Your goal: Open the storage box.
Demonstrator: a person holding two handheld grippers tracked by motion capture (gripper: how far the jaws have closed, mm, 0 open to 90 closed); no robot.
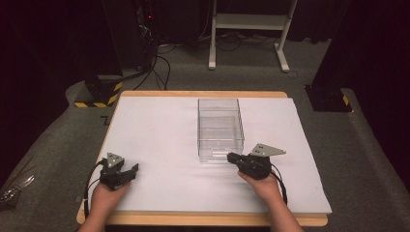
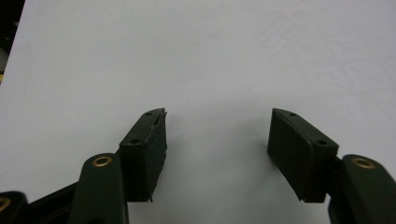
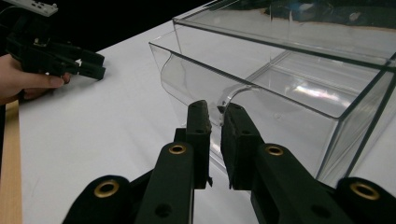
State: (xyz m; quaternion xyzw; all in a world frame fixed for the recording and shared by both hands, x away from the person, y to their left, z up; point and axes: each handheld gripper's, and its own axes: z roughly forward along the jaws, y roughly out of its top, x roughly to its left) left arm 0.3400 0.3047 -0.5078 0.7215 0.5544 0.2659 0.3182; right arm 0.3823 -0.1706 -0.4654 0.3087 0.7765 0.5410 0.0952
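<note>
Right hand-held gripper [image 3: 214,109] clamps the clear box's [image 1: 220,126] six o'clock handle for pulling, while left hand-held gripper [image 2: 217,133] rests apart at eight o'clock on the desk [image 1: 159,135].

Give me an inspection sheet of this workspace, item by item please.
Surface: white sheet on a wooden table.
Job's things: clear plastic drawer box, drawer front facing the person.
Clutter: nothing seen on the sheet.
Grippers: right claw shut on the drawer's front wall; left claw open over bare sheet.
Cables: one trails from each claw; more on the floor.
Surroundings: grey carpet, white stand, striped bases.
</note>
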